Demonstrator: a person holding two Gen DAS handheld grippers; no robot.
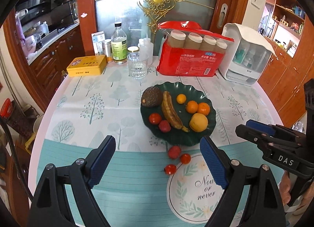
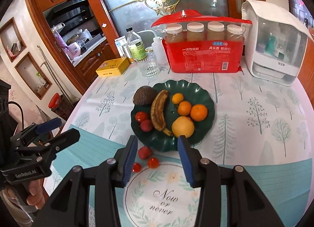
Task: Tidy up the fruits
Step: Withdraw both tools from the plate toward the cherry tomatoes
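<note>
A dark green scalloped plate [image 1: 172, 138] [image 2: 208, 97] holds an avocado [image 1: 151, 96], a spotted banana [image 1: 170, 111], three oranges [image 1: 203, 108], a yellow fruit [image 1: 198, 122], a tomato [image 1: 155, 118] and a red lychee-like fruit [image 1: 164, 126]. Three small red fruits lie on the cloth in front of the plate: one [image 1: 174, 151] [image 2: 144, 152], and two tomatoes [image 1: 185, 158] [image 1: 170, 169]. My left gripper [image 1: 158, 160] is open and empty above them. My right gripper [image 2: 156, 158] is open and empty just before the plate's near rim.
At the back of the table stand a glass [image 1: 137, 65], a yellow tin [image 1: 86, 65], bottles [image 1: 118, 43], a red pack of paper cups [image 1: 193, 54] and a white appliance [image 1: 247, 54]. The table drops off at left toward the kitchen.
</note>
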